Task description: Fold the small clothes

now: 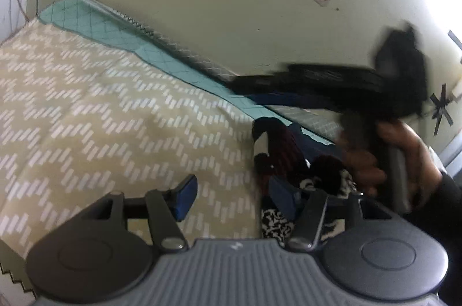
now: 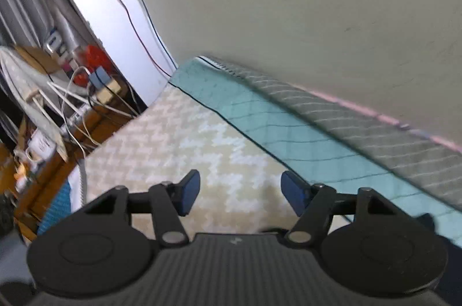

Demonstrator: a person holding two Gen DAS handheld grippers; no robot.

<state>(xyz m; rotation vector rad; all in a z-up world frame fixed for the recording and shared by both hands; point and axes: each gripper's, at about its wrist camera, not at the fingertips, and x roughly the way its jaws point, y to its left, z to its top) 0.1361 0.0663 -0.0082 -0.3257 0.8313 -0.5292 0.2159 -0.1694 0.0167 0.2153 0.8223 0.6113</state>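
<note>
On the bedspread [image 1: 115, 109] my left gripper [image 1: 231, 197] stands apart, gripping nothing, its right pad just beside the bunched clothes [image 1: 283, 161]. My right gripper [image 2: 239, 192] hangs wide and empty. I judge the folding barely begun.

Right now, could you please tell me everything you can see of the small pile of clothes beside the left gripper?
The pile of clothes lies crumpled, unfolded, on the beige zigzag bedcover, near its teal border. It looks like soft fabric: a dark red and black piece, navy cloth, and a black-and-white print lower down. The left gripper is open, its right pad over the pile's edge; contact is unclear.
</note>
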